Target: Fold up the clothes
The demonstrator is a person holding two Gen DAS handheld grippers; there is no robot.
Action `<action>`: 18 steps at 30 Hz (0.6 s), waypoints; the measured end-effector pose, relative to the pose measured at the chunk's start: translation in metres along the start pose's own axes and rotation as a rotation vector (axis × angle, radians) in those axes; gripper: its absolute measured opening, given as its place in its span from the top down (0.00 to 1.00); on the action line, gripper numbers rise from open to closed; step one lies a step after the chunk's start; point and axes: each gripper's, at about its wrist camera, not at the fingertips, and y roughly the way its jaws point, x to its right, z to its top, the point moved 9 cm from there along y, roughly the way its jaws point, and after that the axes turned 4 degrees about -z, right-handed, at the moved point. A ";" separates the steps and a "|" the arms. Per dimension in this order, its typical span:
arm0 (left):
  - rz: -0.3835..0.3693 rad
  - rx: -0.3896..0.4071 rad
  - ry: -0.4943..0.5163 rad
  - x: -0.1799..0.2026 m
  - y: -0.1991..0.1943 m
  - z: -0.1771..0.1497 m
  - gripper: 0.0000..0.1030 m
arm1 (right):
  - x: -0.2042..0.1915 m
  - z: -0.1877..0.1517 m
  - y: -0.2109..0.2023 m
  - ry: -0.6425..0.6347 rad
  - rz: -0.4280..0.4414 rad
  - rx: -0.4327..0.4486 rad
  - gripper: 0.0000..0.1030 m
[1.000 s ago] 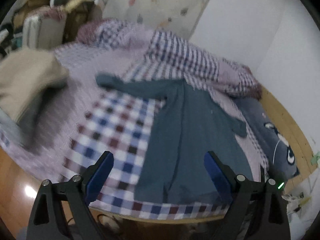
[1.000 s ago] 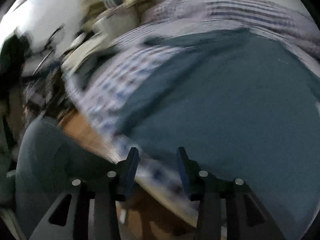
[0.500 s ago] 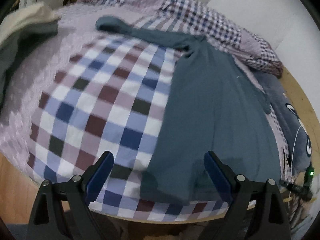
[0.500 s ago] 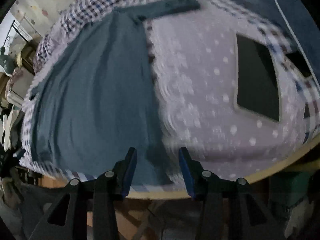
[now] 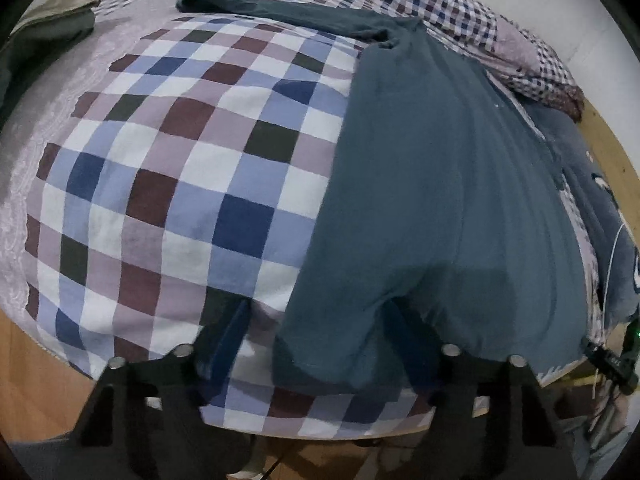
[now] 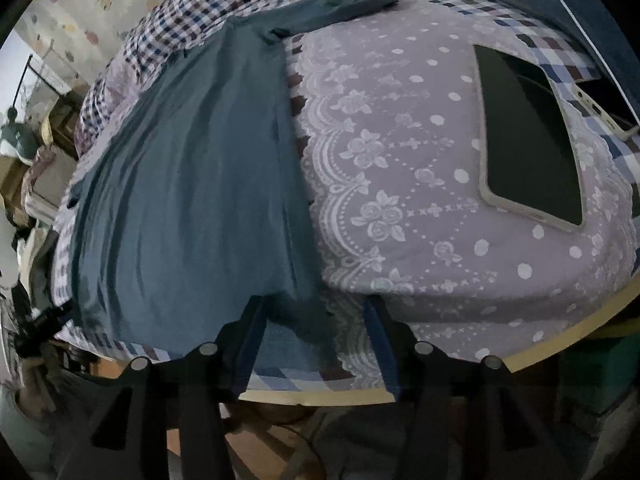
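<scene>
A teal long-sleeved shirt (image 5: 432,184) lies spread flat on the bed, hem toward me and sleeves stretched out to the sides. My left gripper (image 5: 316,334) is open low at the bed's near edge, its fingers (image 5: 234,336) straddling the hem's left corner. In the right wrist view the same shirt (image 6: 188,184) fills the left half. My right gripper (image 6: 316,330) is open over the hem's right corner, where the shirt meets the lilac lace cloth (image 6: 400,200). Neither gripper is shut on the fabric.
A checked sheet (image 5: 172,168) covers the bed to the shirt's left. A dark-screened phone (image 6: 528,140) and a second phone (image 6: 600,100) lie on the lace cloth. A rumpled checked quilt (image 5: 460,20) is at the far side, a blue cushion (image 5: 596,208) at the right, other clothes (image 5: 48,28) far left.
Both grippers have dropped closer to the bed's near edge and the shirt's hem. The left gripper's fingers have come somewhat closer together. The shirt has not moved.
</scene>
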 end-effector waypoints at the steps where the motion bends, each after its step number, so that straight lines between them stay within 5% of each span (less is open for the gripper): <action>1: -0.012 0.005 -0.011 0.000 -0.002 0.001 0.50 | -0.005 -0.001 0.000 -0.015 0.001 0.002 0.46; 2: -0.024 0.010 -0.021 -0.001 -0.003 0.001 0.60 | -0.012 -0.002 0.001 -0.032 0.002 0.005 0.49; 4: -0.037 0.022 -0.042 -0.003 -0.008 0.003 0.96 | -0.026 -0.005 0.002 -0.067 0.006 0.011 0.70; 5: -0.039 0.030 -0.052 -0.004 -0.011 0.003 0.96 | -0.030 -0.004 -0.001 -0.081 0.004 0.024 0.94; 14: -0.160 0.250 -0.178 -0.020 -0.089 0.020 0.98 | -0.032 -0.013 -0.072 -0.025 0.005 0.149 0.97; 18: -0.106 0.166 -0.196 -0.024 -0.069 0.010 0.98 | -0.010 -0.031 -0.062 -0.023 -0.128 0.058 0.96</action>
